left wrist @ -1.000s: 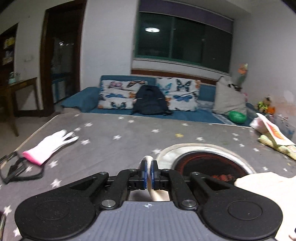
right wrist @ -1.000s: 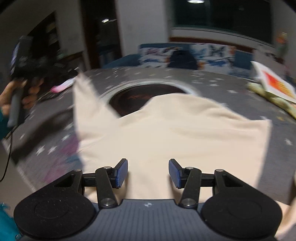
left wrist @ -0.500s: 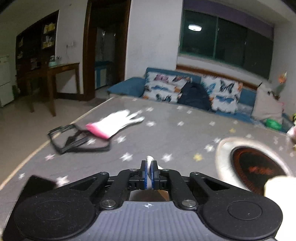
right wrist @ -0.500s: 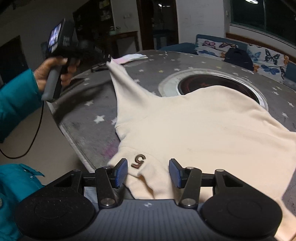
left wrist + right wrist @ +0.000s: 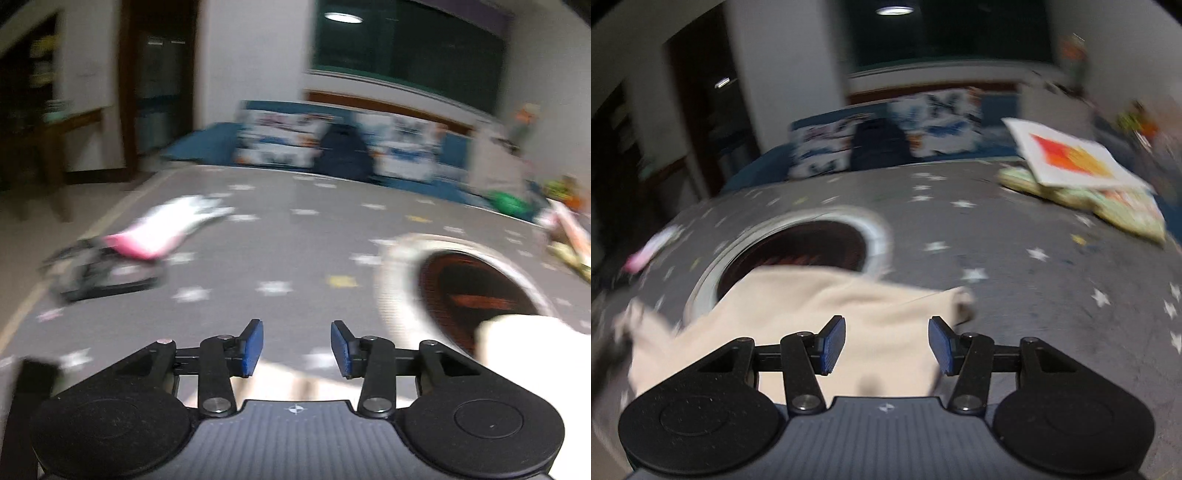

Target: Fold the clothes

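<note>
The left gripper (image 5: 297, 345) has its blue pads spread wide with nothing between them, and so does the right gripper (image 5: 887, 345), whose fingers stand apart just over the cream garment (image 5: 827, 317). That garment lies on the star-printed grey table cover (image 5: 1015, 236), its far edge lapping over the near rim of the round dark opening (image 5: 798, 247) in the table; in the left view only a blurred pale lobe of it shows on the near side of that opening. Beyond the opening on the left lies a pink-cuffed white glove (image 5: 166, 232); beyond it on the right, a stack of printed papers (image 5: 1078, 166). The cloth looks soft, light and limp, so it will likely sag and crease rather than hold shape; a pinch at a corner or along a hem edge seems the surest hold, with the other gripper taking the matching corner.
</note>
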Action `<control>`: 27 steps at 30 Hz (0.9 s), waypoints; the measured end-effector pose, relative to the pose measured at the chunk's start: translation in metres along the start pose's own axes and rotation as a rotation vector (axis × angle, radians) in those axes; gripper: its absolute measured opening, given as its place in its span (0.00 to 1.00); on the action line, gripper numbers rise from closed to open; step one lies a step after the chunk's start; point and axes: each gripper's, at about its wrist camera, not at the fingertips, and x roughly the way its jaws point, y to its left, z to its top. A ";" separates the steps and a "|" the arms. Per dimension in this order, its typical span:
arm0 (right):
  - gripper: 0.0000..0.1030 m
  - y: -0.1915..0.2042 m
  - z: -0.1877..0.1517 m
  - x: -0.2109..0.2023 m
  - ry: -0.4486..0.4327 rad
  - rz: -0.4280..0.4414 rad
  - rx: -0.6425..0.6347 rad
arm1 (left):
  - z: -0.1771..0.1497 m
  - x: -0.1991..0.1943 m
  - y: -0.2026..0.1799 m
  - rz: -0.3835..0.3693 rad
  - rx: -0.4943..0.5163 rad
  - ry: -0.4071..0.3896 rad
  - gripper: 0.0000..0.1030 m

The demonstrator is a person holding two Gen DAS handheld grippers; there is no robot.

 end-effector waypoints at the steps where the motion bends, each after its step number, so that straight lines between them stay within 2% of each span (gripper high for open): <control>1: 0.49 -0.009 0.003 0.005 0.004 -0.003 0.037 | 0.003 0.007 -0.014 -0.050 0.019 0.013 0.42; 5: 0.49 -0.038 0.013 0.024 0.033 0.002 0.158 | 0.013 0.037 -0.067 -0.201 0.080 0.069 0.44; 8: 0.49 -0.052 0.014 0.039 0.067 0.013 0.215 | 0.017 0.061 -0.107 -0.272 0.152 0.105 0.46; 12: 0.49 -0.054 0.013 0.055 0.103 0.039 0.250 | 0.017 0.089 -0.144 -0.313 0.222 0.140 0.47; 18: 0.49 -0.044 0.015 0.068 0.124 0.045 0.228 | 0.016 0.111 -0.171 -0.347 0.281 0.163 0.45; 21: 0.47 -0.044 0.018 0.073 0.121 0.049 0.228 | 0.014 0.115 -0.180 -0.357 0.309 0.156 0.40; 23: 0.46 -0.045 0.019 0.076 0.118 0.050 0.227 | 0.012 0.115 -0.184 -0.357 0.329 0.143 0.32; 25: 0.41 -0.044 0.020 0.076 0.112 0.048 0.225 | 0.011 0.114 -0.186 -0.364 0.341 0.132 0.19; 27: 0.36 -0.044 0.020 0.077 0.106 0.049 0.226 | 0.010 0.112 -0.188 -0.372 0.351 0.119 0.15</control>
